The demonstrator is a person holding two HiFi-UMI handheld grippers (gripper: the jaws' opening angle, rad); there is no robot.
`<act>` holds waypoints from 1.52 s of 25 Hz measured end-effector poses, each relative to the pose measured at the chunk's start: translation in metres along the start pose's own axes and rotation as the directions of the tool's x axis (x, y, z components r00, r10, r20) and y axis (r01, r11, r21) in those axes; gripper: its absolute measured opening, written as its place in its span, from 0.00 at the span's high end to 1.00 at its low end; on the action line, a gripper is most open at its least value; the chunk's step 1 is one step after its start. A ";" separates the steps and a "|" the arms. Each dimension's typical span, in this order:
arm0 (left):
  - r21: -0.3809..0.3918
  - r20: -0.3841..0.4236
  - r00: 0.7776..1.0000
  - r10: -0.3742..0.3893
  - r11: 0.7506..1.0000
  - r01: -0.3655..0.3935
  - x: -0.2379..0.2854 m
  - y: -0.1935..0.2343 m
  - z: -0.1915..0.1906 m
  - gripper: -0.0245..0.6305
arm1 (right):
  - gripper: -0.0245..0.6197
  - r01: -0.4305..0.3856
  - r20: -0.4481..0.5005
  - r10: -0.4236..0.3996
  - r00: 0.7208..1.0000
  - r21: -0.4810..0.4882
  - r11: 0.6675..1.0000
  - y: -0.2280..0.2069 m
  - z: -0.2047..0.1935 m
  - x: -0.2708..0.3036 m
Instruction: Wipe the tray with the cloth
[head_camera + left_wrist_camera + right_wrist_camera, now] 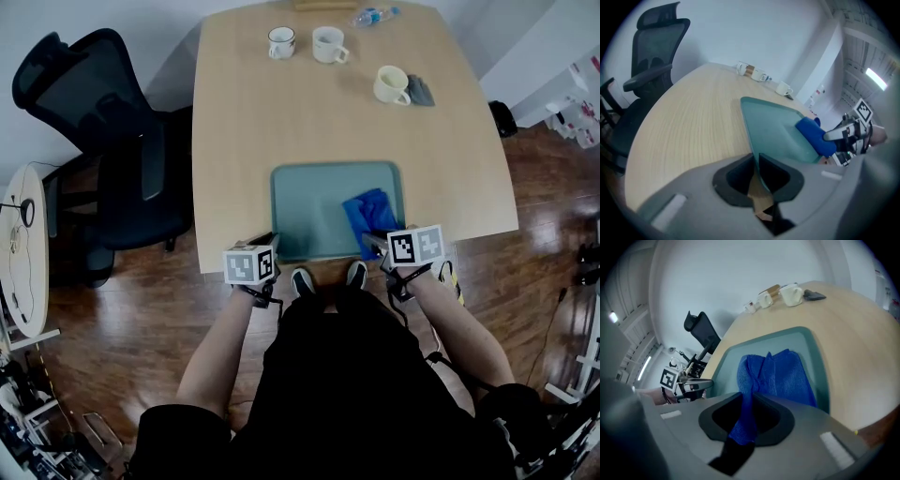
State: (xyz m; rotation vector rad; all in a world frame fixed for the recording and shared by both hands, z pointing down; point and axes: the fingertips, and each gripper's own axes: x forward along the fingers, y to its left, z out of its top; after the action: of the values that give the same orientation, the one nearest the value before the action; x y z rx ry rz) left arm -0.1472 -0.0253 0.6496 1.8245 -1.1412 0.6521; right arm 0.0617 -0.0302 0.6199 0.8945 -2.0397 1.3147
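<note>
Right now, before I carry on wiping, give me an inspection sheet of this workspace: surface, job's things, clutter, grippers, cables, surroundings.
Surface: pale wooden table, tray at its near edge.
Job's things: teal rectangular plastic tray lying flat; blue cloth bunched on its right half.
Clutter: three pale ceramic mugs, dark grey flat object beside the rightmost, clear plastic bottle at the far edge.
Grippers: left gripper shut on the tray's near-left rim; right gripper shut on the cloth.
Cables: nothing seen on the tabletop.
Surroundings: black mesh office chair at the left; dark wood floor.
</note>
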 end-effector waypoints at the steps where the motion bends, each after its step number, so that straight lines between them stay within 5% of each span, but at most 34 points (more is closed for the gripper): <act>1: -0.002 0.000 1.000 -0.003 1.000 0.003 0.000 -0.001 0.000 0.90 | 0.85 -0.012 -0.014 0.012 1.000 -0.019 1.000 0.014 -0.001 0.011; 7: -0.108 0.035 0.999 -0.027 0.994 0.031 -0.001 0.003 0.002 0.91 | 0.85 -0.125 -0.022 0.124 0.992 -0.041 0.991 0.101 0.002 0.076; 11: -0.212 0.177 0.984 0.033 0.977 0.006 -0.025 0.022 0.008 0.90 | 0.85 -0.188 0.036 0.187 0.982 0.028 0.982 0.141 0.011 0.104; 16: -0.299 0.186 0.980 -0.067 0.946 0.122 -0.035 0.026 -0.019 0.88 | 0.85 -0.248 0.063 0.246 0.967 0.024 0.969 0.175 0.017 0.128; 22: -0.264 0.170 0.982 -0.085 0.956 0.129 -0.036 0.027 -0.023 0.88 | 0.85 -0.220 0.020 0.220 0.975 -0.030 0.975 0.173 0.022 0.131; 28: -0.193 0.098 0.988 -0.122 0.971 0.139 -0.030 0.013 -0.015 0.79 | 0.85 -0.173 0.032 0.174 0.984 -0.032 0.984 0.116 0.030 0.083; 33: -0.051 0.002 1.000 -0.009 0.999 0.009 -0.028 0.008 -0.015 0.74 | 0.85 -0.243 0.051 0.239 0.970 0.098 0.965 0.067 0.031 0.052; 36: 0.008 0.029 0.998 0.050 0.999 -0.050 -0.036 -0.003 -0.005 0.75 | 0.85 -0.235 0.082 0.225 0.971 0.134 0.963 0.040 0.036 0.040; 38: 0.017 0.055 0.998 0.015 1.000 -0.016 -0.041 -0.023 0.005 0.75 | 0.85 -0.232 0.092 0.222 0.971 0.125 0.965 0.032 0.038 0.034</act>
State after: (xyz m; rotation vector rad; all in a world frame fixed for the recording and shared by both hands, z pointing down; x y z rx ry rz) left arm -0.1451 -0.0063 0.6064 1.8605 -1.1902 0.6257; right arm 0.0119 -0.0637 0.6128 0.7977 -2.1866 1.5793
